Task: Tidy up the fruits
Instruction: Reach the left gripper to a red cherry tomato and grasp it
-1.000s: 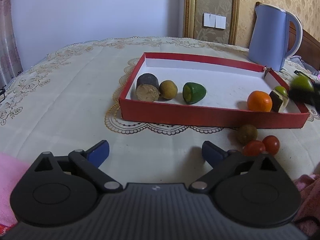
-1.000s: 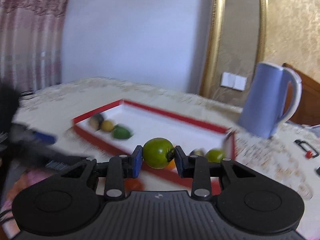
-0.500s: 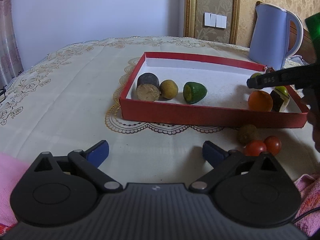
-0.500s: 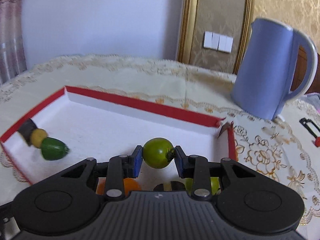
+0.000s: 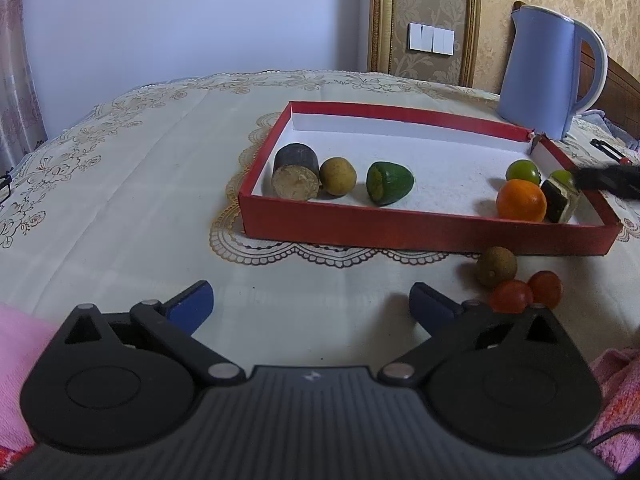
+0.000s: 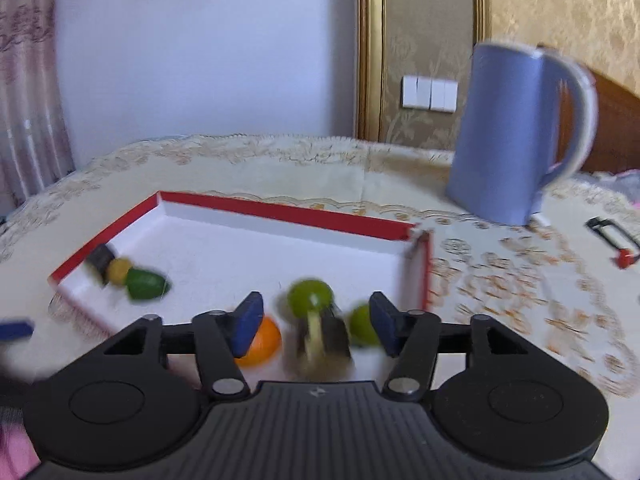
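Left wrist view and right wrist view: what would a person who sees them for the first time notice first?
First the red tray in the middle of the cream tablecloth, with fruits at both ends, an orange brightest at its right. Then the tall blue kettle behind the tray's far right corner. In the right wrist view, the right gripper is opening, a green fruit lying free in the tray beyond it.

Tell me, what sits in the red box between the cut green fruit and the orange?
Nothing: in the left wrist view, the white floor of the red box is bare between the cut green fruit and the orange.
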A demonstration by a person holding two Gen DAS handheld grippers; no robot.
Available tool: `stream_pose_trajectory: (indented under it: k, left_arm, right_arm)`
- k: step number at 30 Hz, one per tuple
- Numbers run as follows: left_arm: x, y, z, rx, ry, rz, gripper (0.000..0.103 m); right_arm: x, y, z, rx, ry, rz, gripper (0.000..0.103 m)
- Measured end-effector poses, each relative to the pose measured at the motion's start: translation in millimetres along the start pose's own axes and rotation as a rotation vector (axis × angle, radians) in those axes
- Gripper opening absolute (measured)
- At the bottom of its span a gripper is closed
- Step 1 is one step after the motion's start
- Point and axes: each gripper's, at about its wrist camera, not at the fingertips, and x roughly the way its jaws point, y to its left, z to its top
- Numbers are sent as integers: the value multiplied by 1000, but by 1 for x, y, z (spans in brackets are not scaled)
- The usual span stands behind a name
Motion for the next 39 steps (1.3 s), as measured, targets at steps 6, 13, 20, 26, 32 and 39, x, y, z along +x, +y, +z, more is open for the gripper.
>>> stream_pose_trajectory:
  k: [6,13,20,26,32,39]
  left_arm:
    - [-2,-1,0,-4,-4,6,103]
    - [-24,-13,-2,1,-49,-48,103]
    - [-31,-49,0,73,-62,-112,99]
    - [-27,-59,0,96,-43,-132,92]
    - [-26,-73,-3,152,-29,-141,90]
    - [-21,-62,0,92,-12,-205,70]
  right_arm:
    - [-58,-21,-53,-21,-36,-76,59]
    - [-39,-52,-70,105,44,-71,59]
    - [-33,-54,-71,122,76,-47,72]
    - [-34,-55,-71,130,76,-32,75]
    - [-33,-55,-71,129,77,-30,76]
    - [-34,-55,-71,130,78,-29,76]
